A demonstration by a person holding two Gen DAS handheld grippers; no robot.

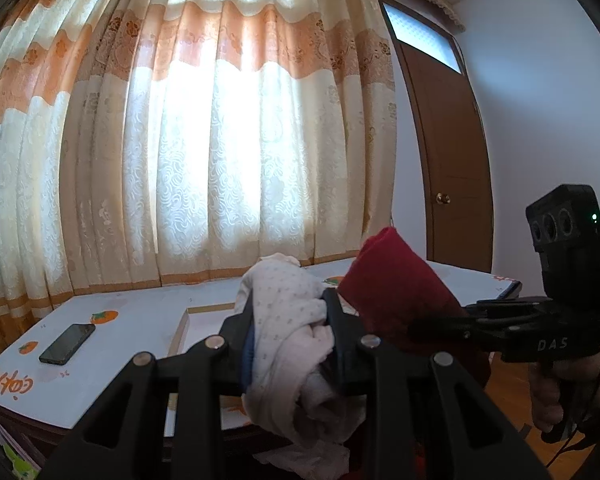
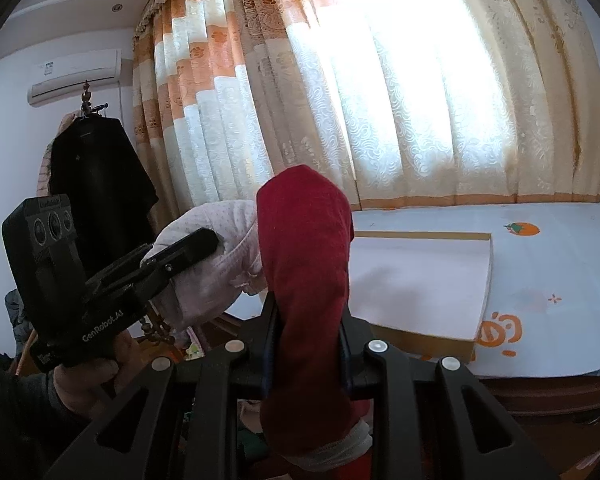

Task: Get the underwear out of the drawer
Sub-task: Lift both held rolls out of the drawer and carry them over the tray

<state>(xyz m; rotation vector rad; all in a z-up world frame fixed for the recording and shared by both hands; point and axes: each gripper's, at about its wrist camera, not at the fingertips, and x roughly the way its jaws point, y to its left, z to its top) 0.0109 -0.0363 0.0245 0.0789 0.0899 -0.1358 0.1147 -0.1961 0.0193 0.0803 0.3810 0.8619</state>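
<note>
My left gripper is shut on a bunched pale pink dotted underwear, which hangs down between its fingers. My right gripper is shut on a folded dark red underwear with a white waistband at its bottom. Both garments are held up in the air side by side, in front of the table. In the left wrist view the red underwear and the right gripper are at the right. The right wrist view shows the pink underwear and the left gripper at the left. The drawer is not in view.
A table with a white orange-print cloth stands ahead under striped curtains. On it lie a black phone and a flat white box. A brown door is at the right; a dark garment on a stand at the left.
</note>
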